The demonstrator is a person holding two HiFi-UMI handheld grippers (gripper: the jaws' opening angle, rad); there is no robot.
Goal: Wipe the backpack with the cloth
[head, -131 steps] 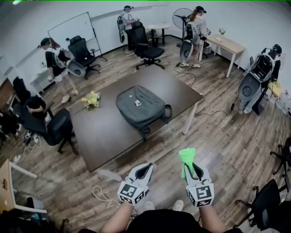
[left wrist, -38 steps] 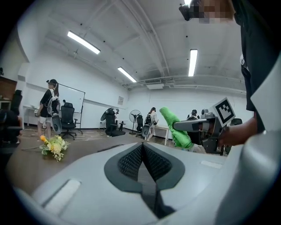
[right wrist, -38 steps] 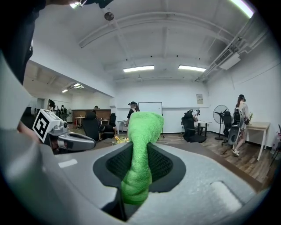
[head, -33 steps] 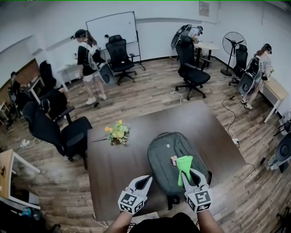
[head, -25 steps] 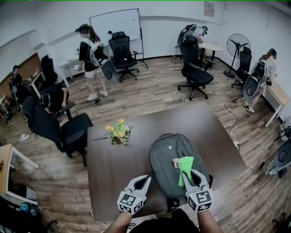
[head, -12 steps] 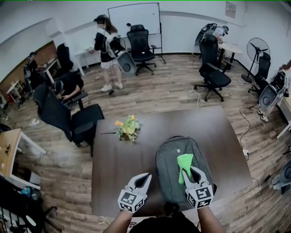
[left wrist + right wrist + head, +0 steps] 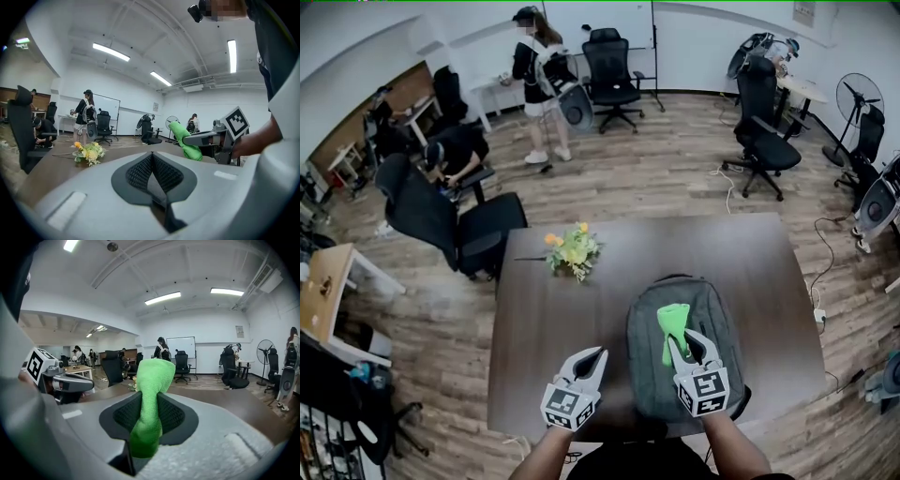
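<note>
Right gripper (image 7: 682, 342) has its fingers clamped on the green cloth (image 7: 671, 323), which sticks up over the grey backpack (image 7: 717, 319) lying flat on the dark counter (image 7: 544, 319). Left gripper (image 7: 592, 359) has its fingers pinched together on nothing, just left of the backpack.

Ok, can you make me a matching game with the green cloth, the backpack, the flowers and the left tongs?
Things:
1. green cloth
2. backpack
3. flowers
4. left tongs

Matches:
A. shut, with nothing in them
B. grey, lying flat on the table
C. pinched in the right tongs
D. yellow and orange

Pairs: 1-C, 2-B, 3-D, 4-A
</note>
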